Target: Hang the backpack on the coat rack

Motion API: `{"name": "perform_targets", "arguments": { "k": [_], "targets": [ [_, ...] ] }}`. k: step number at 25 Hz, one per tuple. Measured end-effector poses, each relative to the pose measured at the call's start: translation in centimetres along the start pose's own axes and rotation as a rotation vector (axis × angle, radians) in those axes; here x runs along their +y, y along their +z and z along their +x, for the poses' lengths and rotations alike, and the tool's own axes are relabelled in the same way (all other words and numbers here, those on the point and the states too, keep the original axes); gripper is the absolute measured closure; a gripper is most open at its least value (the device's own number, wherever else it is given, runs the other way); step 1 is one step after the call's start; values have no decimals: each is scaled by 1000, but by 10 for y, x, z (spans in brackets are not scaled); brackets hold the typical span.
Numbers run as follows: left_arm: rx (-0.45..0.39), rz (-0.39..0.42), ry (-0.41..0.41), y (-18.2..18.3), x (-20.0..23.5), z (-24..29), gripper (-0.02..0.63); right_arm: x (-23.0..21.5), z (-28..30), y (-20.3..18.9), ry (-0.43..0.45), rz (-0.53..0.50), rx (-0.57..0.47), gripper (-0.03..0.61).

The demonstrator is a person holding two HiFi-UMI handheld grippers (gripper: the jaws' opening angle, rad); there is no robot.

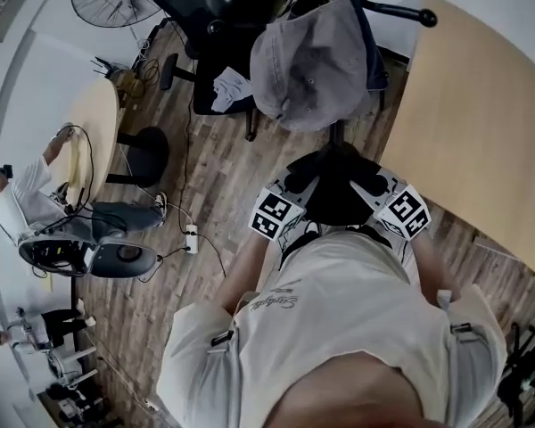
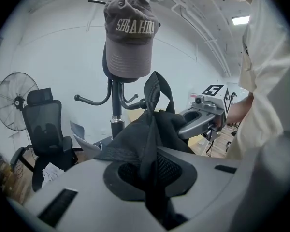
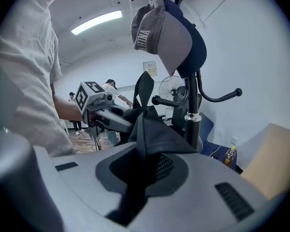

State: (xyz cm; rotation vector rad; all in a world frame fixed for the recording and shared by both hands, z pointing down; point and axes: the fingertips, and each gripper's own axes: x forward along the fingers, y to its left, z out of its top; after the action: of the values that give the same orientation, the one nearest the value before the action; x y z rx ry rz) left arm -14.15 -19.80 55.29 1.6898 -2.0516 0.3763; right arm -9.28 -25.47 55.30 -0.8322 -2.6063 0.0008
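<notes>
A black backpack (image 1: 339,194) hangs between my two grippers, just in front of the coat rack (image 2: 117,116). A grey cap (image 1: 308,61) hangs on the rack's top, and its curved hooks (image 3: 221,96) are bare. My left gripper (image 2: 152,178) is shut on a fold of the backpack fabric. My right gripper (image 3: 142,173) is shut on the fabric at the other side. The backpack's carry loop (image 2: 157,88) stands up between them, close to the pole (image 3: 192,115). In the head view the left gripper (image 1: 299,190) and the right gripper (image 1: 379,190) flank the bag, their tips hidden by it.
A black office chair (image 2: 46,129) and a standing fan (image 2: 14,100) are left of the rack. A wooden table (image 1: 481,123) lies to the right. A round table (image 1: 94,123), seated people (image 1: 27,203) and a power strip (image 1: 192,236) are on the left.
</notes>
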Motion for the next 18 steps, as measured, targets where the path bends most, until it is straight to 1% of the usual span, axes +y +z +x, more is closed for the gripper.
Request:
{"name": "perform_targets", "arguments": {
  "k": [6, 18],
  "targets": [
    [29, -11, 10, -29, 22, 26, 569, -20, 26, -31, 36, 40, 43, 548],
    [93, -54, -7, -50, 48, 49, 568, -41, 53, -54, 33, 100, 96, 546]
  ]
}}
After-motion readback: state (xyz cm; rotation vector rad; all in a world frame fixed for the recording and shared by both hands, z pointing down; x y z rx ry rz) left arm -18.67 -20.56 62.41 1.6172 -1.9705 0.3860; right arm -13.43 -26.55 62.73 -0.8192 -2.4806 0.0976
